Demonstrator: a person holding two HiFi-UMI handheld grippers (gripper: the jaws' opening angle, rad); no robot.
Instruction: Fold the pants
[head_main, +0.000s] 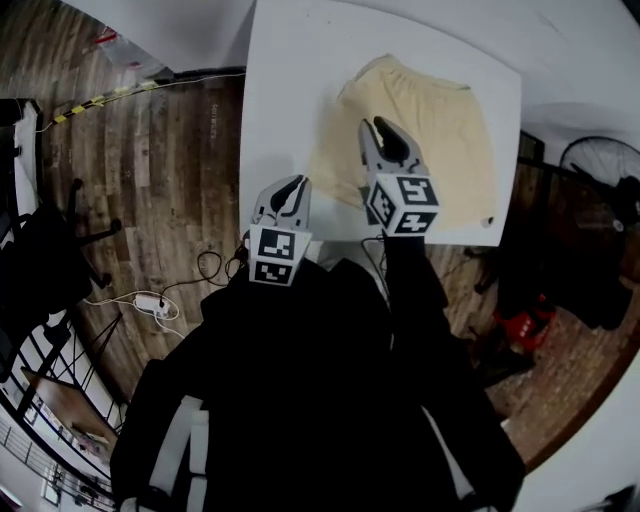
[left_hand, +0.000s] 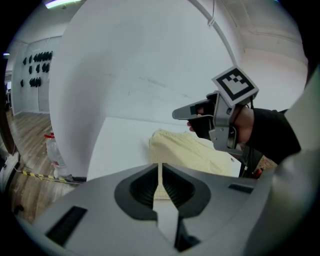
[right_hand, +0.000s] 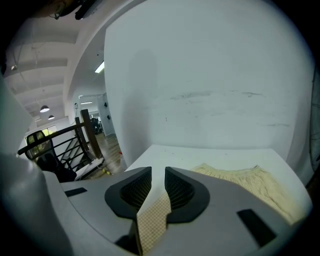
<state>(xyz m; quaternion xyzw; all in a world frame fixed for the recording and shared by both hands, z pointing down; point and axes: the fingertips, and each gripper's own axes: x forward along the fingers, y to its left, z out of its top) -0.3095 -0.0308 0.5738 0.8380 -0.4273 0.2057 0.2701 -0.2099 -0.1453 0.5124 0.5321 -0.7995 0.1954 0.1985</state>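
Observation:
Pale yellow pants (head_main: 430, 120) lie spread flat on a white table (head_main: 290, 80), waistband toward the far side. My right gripper (head_main: 385, 130) hovers over their near-left part with its jaws a little apart; in the right gripper view (right_hand: 158, 172) checked yellow cloth shows through the gap, and the rest of the pants (right_hand: 250, 182) lies ahead. My left gripper (head_main: 295, 185) is at the table's near edge, left of the pants, and holds nothing. In the left gripper view (left_hand: 159, 167) its jaws leave only a thin slit, with the pants (left_hand: 190, 150) and the right gripper (left_hand: 182, 114) beyond.
The table stands against a white wall on a wooden floor. A power strip with cables (head_main: 150, 303) lies on the floor to the left, near a black chair (head_main: 40, 260). A fan (head_main: 600, 165) and a red object (head_main: 520, 320) are to the right.

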